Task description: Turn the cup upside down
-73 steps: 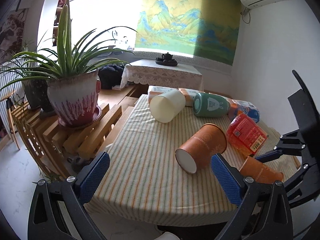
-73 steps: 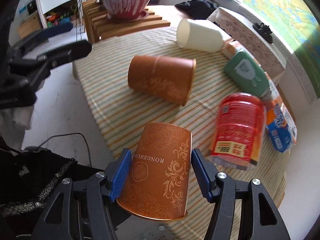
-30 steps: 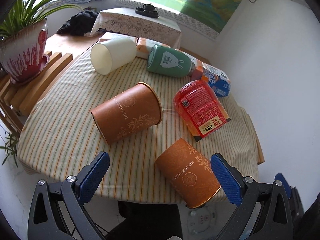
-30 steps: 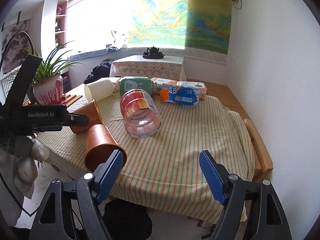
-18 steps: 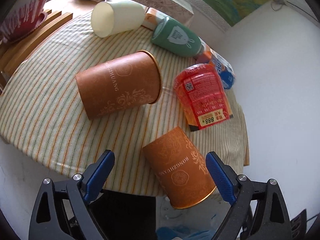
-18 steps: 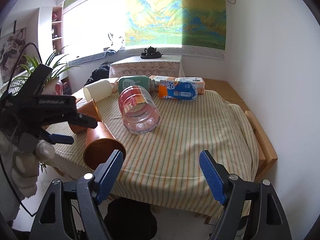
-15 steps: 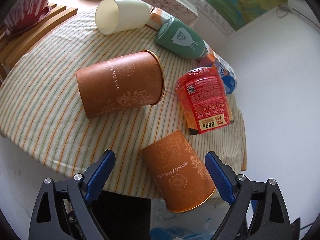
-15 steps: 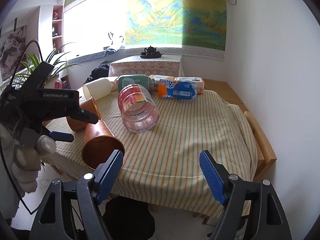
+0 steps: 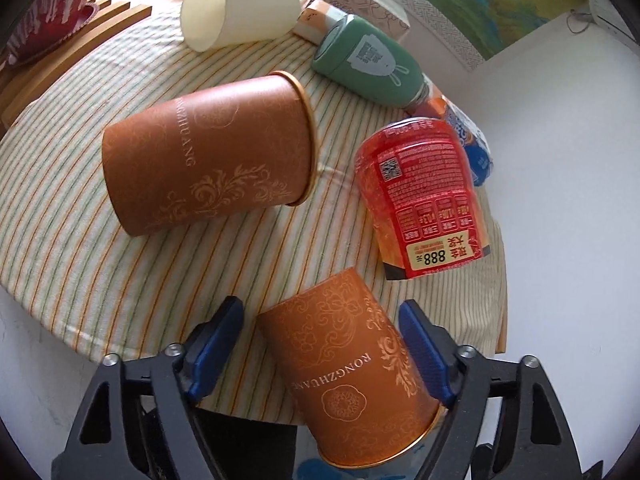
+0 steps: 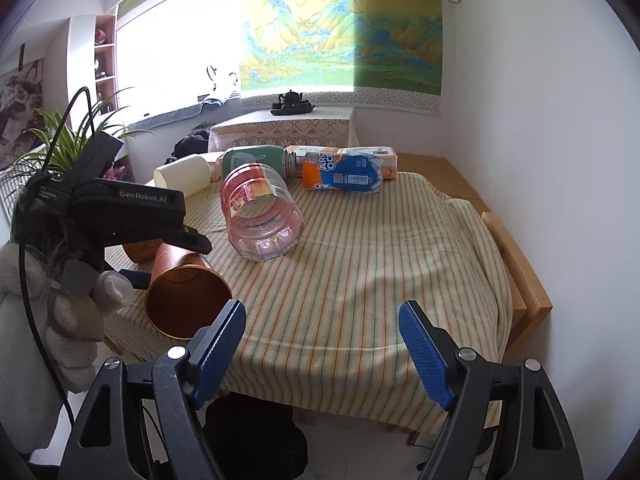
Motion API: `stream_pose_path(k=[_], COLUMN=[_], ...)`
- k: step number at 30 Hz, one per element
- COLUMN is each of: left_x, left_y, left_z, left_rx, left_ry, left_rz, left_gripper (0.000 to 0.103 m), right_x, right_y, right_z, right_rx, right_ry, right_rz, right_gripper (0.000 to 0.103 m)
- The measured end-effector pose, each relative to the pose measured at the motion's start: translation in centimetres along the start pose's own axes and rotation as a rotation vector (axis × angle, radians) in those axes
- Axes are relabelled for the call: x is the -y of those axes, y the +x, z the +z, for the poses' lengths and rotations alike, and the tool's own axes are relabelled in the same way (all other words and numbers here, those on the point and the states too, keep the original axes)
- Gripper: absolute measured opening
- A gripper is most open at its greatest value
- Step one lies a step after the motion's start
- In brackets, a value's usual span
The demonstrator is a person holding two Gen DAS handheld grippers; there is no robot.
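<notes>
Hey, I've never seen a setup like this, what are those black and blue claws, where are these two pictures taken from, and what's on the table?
There is no robot here. A person holds a two-finger gripper in each hand, and a fisheye camera on each one looks forward along its blue-padded fingers.

The left wrist view shows the left gripper open around an orange paper cup lying at the edge of the striped table; one pad looks close to it, but I cannot see it gripped. The right wrist view shows the right gripper open and empty, plus that same cup's mouth and a gloved hand.

Also lying on their sides: a second orange cup, a cream cup, a green bottle, a red jar and a blue-labelled bottle.
</notes>
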State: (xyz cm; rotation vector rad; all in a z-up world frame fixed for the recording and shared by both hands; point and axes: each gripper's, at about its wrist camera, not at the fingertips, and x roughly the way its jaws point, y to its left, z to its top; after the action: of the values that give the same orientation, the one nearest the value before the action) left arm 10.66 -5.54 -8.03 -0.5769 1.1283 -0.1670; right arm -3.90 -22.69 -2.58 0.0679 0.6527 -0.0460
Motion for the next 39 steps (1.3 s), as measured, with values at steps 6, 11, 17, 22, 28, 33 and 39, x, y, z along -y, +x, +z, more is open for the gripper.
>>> stream_pose_path(k=[6,11,17,22,28,33,39], left_x=[0.5,1.7,3.3,4.9,5.8,6.8,7.3], left_y=[-0.6,-1.8,-3.3,-4.9,-5.3,-4.8,-3.8], left_z=[-0.4,-0.7,-1.1,-2.1,-2.9,-4.1,-5.4], left_rx=[0.052,0.112,0.204,0.357,0.484,0.559,0.612], left_ry=[0.050,0.114,0.207,0.329,0.422,0.497,0.555], left_rz=[0.025,0.044,0.086,0.175,0.225,0.259,0.275], left_gripper=[0.072,0.069,0.068,0.068,0.068,0.067,0.067], right_x=[0.2,0.3,0.4,0.7,0.9,0.9,1.0], right_y=[0.4,0.5,0.5,0.5,0.8,0.8,0.9], right_z=[0.0,0.0,0.0,-0.2,-0.3,-0.3,-0.3], right_rx=[-0.007,-0.012,-0.008,-0.007,-0.013,-0.005,-0.008], right_ry=[0.012,0.023,0.033,0.045,0.057,0.062,0.065], right_rz=[-0.005,-0.008,-0.017,-0.022,-0.023,-0.037,-0.054], right_gripper=[0.075,0.075,0.075,0.075,0.075,0.075,0.075])
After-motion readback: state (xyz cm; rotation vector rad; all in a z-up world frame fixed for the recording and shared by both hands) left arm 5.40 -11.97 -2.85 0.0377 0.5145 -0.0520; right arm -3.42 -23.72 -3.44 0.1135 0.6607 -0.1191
